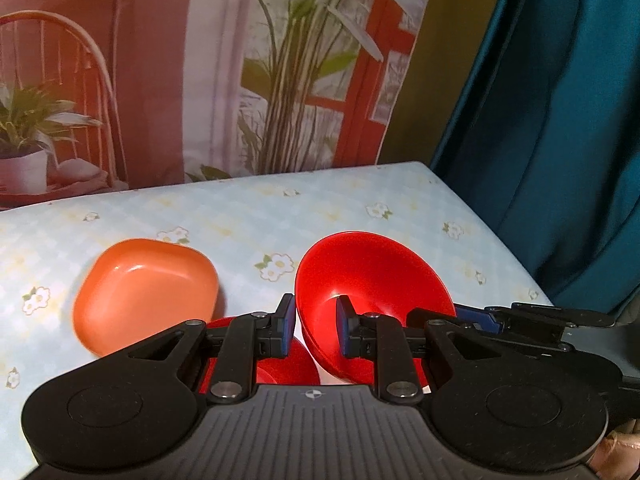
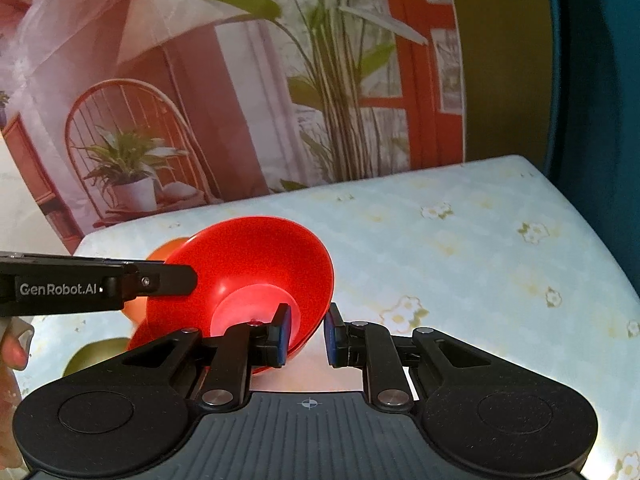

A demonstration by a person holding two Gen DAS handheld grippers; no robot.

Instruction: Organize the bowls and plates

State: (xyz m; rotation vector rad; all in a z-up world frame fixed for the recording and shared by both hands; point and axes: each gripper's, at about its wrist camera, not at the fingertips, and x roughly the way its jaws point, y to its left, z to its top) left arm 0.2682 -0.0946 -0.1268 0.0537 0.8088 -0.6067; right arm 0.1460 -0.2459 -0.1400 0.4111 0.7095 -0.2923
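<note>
A red bowl (image 1: 372, 276) is held tilted above the table, pinched at its left rim by my left gripper (image 1: 316, 326) and at its right rim by my right gripper (image 2: 306, 334); it also shows in the right wrist view (image 2: 256, 260). Both grippers have one blue pad inside the bowl and one outside. An orange square plate (image 1: 146, 292) lies on the table to the left. Another red dish (image 1: 280, 372) sits beneath my left gripper, mostly hidden. The left gripper also shows from the side in the right wrist view (image 2: 176, 278).
The table has a pale blue flowered cloth (image 2: 460, 248). A printed backdrop (image 1: 200, 80) stands along its far edge and a teal curtain (image 1: 560, 120) hangs past its right edge. An olive-green dish (image 2: 94, 354) lies at the left, partly hidden.
</note>
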